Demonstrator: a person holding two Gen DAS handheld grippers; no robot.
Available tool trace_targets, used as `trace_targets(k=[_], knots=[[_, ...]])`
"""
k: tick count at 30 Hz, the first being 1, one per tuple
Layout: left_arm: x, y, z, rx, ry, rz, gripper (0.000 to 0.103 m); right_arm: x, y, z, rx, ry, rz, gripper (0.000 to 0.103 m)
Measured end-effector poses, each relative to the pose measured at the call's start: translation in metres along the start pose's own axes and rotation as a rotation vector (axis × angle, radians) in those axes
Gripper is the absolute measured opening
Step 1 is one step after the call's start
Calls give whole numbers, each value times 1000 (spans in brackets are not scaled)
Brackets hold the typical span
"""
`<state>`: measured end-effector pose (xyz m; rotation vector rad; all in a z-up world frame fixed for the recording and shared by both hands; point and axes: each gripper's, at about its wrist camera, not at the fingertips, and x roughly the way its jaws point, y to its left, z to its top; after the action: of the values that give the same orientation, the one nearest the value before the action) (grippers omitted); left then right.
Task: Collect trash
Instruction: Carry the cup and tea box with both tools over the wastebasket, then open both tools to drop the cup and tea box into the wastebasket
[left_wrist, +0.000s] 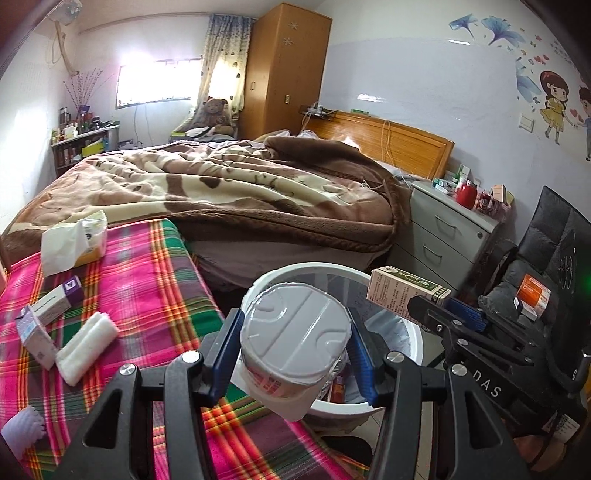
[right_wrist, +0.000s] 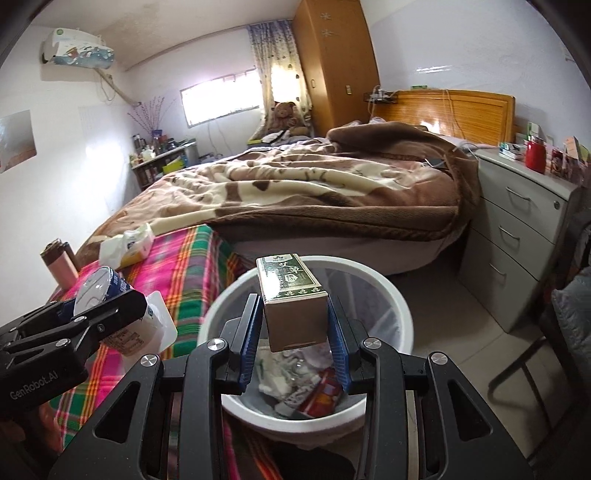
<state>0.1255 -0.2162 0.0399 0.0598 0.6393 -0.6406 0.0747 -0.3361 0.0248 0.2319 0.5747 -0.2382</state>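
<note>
Both wrist views over shared bin (left_wrist: 413, 343)

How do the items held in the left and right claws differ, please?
The left claw holds a round white lidded cup; the right claw holds a rectangular green-and-brown box. The cup hangs at the bin's rim beside the plaid cloth; the box hangs over its middle. Both are clamped sideways between blue pads.

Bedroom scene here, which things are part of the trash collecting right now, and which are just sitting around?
Part of the job:
- plastic cup clamped in the left gripper
- green box clamped in the right gripper
- white bin beneath, already holding rubbish
- small cartons and foam piece on the plaid cloth, likely next

Just lying about:
- blanket
- teddy bear
- red mug
- drawer cabinet
</note>
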Motion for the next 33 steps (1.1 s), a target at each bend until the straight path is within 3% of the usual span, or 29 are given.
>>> trace_targets(k=[17, 23, 28, 33], knots=[[39, -22, -3, 25, 72, -43, 57, 21, -27, -10, 24, 92, -73, 36], [41, -23, -3, 19, 76, -51, 69, 23, -35, -9, 45, 105, -103, 37], [37, -21, -3, 18, 71, -47, 75, 22, -38, -8, 60, 106, -116, 52], [30, -18, -3, 9, 62, -46, 75, 19, -36, -7, 55, 100, -115, 55]])
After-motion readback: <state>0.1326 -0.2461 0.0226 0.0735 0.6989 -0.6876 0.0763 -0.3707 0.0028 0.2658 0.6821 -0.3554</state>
